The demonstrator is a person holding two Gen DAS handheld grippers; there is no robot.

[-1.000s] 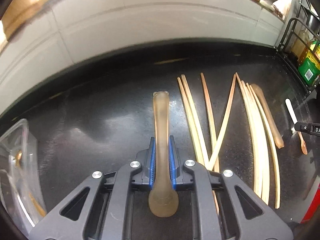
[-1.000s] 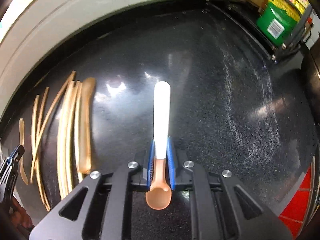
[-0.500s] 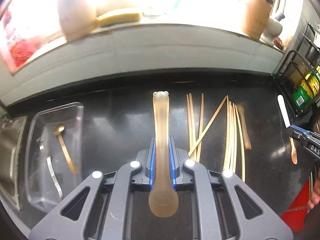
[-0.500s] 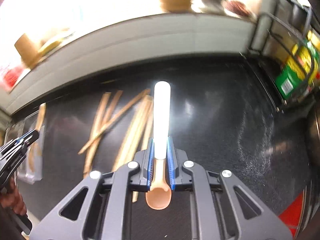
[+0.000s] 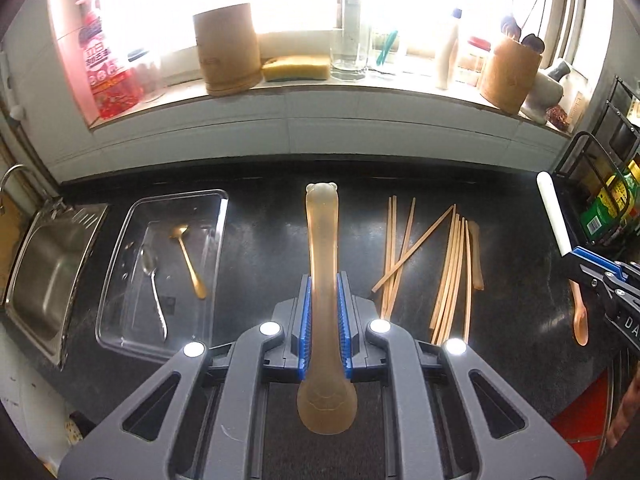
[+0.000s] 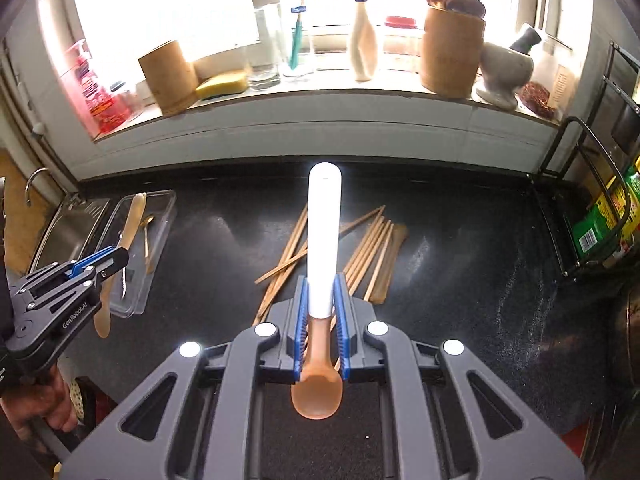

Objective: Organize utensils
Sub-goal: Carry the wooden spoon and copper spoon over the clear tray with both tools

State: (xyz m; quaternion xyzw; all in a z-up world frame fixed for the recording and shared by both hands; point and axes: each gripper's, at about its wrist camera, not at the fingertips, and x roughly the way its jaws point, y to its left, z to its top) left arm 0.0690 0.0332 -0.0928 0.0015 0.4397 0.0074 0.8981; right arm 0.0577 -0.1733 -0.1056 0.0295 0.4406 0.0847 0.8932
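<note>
The left gripper (image 5: pixel 322 312) has its fingers clenched on an amber spoon (image 5: pixel 322 240), bowl toward the camera, handle pointing out above the table (image 5: pixel 260 248). The right gripper (image 6: pixel 321 320) grips a white-handled spoon (image 6: pixel 323 240) the same way, its orange bowl near the camera.

On the table between the two lies a loose bunch of chopsticks (image 5: pixel 448 272), some crossed, with a brown wooden utensil (image 5: pixel 475 256) just beside them on the right.

To the left stands a clear tray (image 5: pixel 120 248). In it lie a gold spoon (image 5: pixel 188 256) and a silver spoon (image 5: pixel 154 292), apart from each other. Left of the tray is a steel sink (image 5: pixel 44 264).

On the windowsill (image 5: pixel 320 92) two wooden holders stand: the left holder (image 5: pixel 228 48) shows nothing sticking out, the right holder (image 5: pixel 510 76) has dark utensils in it. A glass (image 5: pixel 349 32), a sponge (image 5: pixel 296 68) and bottles stand between them.
</note>
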